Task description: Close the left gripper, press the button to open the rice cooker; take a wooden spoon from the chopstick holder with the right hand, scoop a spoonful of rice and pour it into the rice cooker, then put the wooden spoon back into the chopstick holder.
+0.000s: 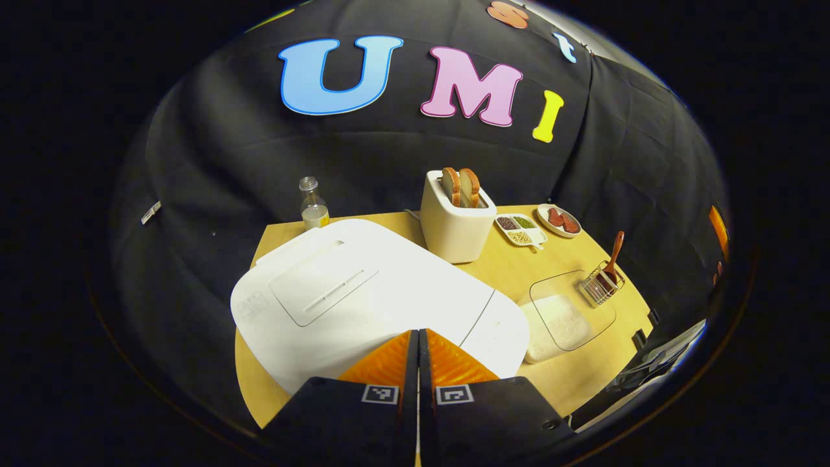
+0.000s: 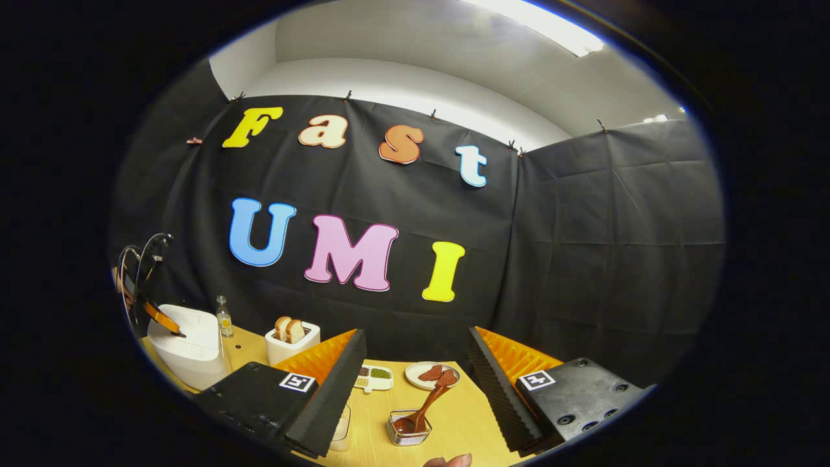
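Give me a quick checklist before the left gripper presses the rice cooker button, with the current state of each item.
1. Left gripper closed: ok, its fingers meet with no gap.
2. Left gripper over the rice cooker: ok, tips sit above the lid's front edge.
3. Rice cooker lid shut: ok, it lies flat.
4. Tips touching the button: cannot tell, the fingers hide that spot.
5. Right gripper open for the spoon: ok, fingers spread wide, holding nothing.
6. Wooden spoon in the chopstick holder: ok, it leans there, handle up, on the table.
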{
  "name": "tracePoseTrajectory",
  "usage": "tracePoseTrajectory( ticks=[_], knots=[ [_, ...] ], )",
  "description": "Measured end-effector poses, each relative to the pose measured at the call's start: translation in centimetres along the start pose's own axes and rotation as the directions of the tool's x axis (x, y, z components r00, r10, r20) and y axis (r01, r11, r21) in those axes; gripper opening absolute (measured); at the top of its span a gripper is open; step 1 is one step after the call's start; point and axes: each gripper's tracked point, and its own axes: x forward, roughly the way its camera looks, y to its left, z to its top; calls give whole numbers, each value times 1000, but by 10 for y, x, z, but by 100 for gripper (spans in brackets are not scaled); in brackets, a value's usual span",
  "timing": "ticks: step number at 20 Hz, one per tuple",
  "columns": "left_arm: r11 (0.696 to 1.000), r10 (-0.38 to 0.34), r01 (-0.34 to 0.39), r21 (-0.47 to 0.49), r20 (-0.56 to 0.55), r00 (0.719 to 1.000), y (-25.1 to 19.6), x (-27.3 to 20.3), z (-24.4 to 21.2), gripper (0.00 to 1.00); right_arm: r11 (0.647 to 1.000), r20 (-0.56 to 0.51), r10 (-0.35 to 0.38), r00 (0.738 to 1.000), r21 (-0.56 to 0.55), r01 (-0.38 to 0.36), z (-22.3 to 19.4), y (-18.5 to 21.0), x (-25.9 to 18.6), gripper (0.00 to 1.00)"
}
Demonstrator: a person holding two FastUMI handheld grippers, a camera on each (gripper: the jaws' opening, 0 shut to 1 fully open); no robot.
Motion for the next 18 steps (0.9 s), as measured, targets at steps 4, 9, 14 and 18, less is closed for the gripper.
tracePoseTrajectory(
  ticks=[4,9,14,18],
  knots=[
    [1000,-14,13,-18,-30,999,-2,2,-8,7,1000,-12,-24,1000,-6,24,-7,-7,-3,98],
    [999,36,-36,13,44,998,1,-7,13,7,999,-6,-36,999,-3,36,-5,-8,-6,98],
    [944,240,-312,105,425,872,23,-69,100,10,999,-11,-40,999,-9,40,-8,-6,-10,98],
    [920,297,-390,48,563,771,18,-110,135,25,999,-20,-31,999,-7,31,-11,-6,-15,98]
  ],
)
